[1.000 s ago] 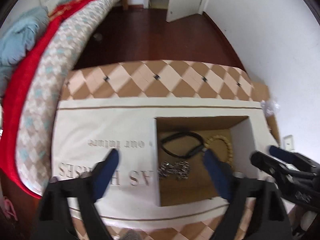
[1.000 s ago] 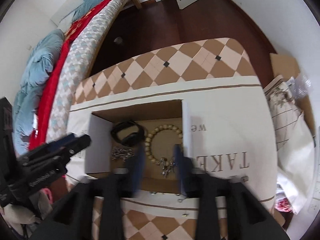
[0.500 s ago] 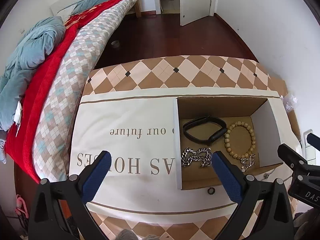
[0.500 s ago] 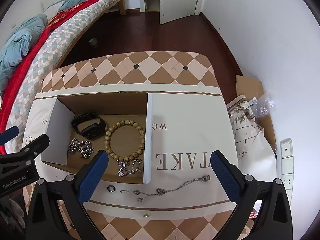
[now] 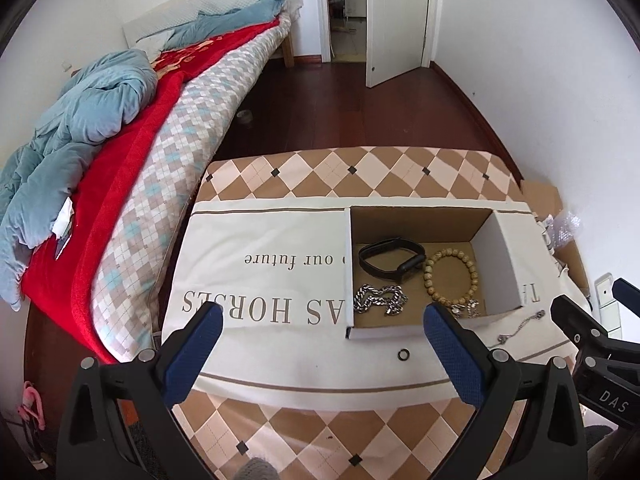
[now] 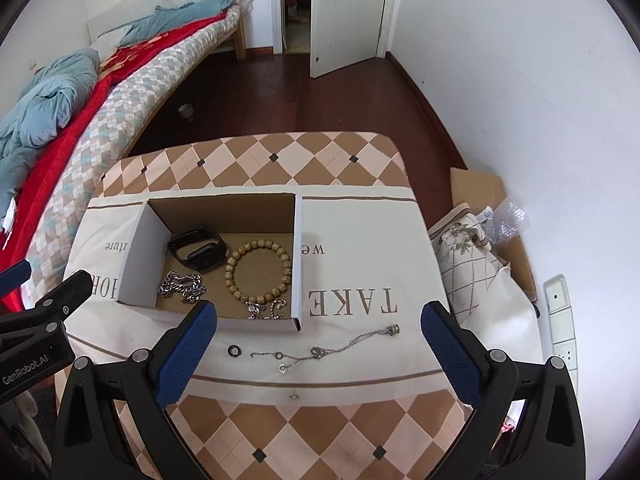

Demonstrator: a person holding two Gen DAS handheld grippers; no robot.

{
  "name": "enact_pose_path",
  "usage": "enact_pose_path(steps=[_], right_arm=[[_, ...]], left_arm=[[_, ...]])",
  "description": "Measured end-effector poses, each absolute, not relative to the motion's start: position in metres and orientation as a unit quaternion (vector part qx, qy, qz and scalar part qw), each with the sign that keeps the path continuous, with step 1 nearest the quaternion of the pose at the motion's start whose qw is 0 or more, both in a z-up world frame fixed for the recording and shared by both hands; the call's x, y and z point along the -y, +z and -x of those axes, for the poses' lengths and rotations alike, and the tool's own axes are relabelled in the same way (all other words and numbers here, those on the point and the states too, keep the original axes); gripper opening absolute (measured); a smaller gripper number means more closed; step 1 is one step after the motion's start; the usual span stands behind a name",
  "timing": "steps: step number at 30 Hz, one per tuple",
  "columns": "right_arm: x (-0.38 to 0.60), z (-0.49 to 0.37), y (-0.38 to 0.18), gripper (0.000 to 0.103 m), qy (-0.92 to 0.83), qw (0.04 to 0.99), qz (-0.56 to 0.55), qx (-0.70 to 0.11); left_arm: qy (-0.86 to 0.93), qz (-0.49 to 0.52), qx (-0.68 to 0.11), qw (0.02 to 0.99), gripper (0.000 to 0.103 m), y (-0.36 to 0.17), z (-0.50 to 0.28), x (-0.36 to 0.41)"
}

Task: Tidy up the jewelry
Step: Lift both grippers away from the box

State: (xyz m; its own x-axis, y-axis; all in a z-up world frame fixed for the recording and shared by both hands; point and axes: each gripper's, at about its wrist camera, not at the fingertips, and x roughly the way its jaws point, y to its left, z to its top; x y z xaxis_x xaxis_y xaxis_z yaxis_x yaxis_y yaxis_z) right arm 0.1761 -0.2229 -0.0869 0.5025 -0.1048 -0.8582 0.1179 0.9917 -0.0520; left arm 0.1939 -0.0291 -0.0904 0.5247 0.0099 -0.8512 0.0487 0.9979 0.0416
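An open cardboard box point(image 6: 138, 256) point(image 5: 502, 264) sits on a printed cloth. Inside lie a black watch band point(image 6: 198, 250) point(image 5: 390, 262), a wooden bead bracelet point(image 6: 258, 270) point(image 5: 450, 276), a silver chain point(image 6: 182, 286) point(image 5: 380, 300) and a small silver piece point(image 6: 266, 308). In front of the box, on the cloth, lie a dark ring point(image 6: 233, 351) point(image 5: 402, 355), a thin silver chain point(image 6: 324, 350) and a tiny stud point(image 6: 295, 396). My left gripper point(image 5: 320, 330) and right gripper point(image 6: 318, 330) are both open and empty, raised above the table's near side.
The table point(image 6: 280, 152) has a checkered cover and the printed cloth point(image 6: 360, 248). A bed point(image 5: 132, 152) runs along the left. A pillow and cardboard point(image 6: 480, 264) lie on the floor at the right, by the wall. A door point(image 6: 344, 16) stands open at the back.
Both grippers have pulled up and back from the box. The right gripper, nearly shut over the box a second ago, has opened wide; the small silver piece lies in the box.
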Motion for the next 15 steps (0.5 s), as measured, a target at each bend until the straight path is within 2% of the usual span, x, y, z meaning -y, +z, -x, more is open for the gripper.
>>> enact_pose_path(steps=[15], right_arm=[[0.218,-0.099,-0.004,0.103,-0.07,0.907,-0.012,-0.416]], left_arm=[[-0.026,-0.014,-0.42,0.907,0.102,-0.015,-0.129,0.025]])
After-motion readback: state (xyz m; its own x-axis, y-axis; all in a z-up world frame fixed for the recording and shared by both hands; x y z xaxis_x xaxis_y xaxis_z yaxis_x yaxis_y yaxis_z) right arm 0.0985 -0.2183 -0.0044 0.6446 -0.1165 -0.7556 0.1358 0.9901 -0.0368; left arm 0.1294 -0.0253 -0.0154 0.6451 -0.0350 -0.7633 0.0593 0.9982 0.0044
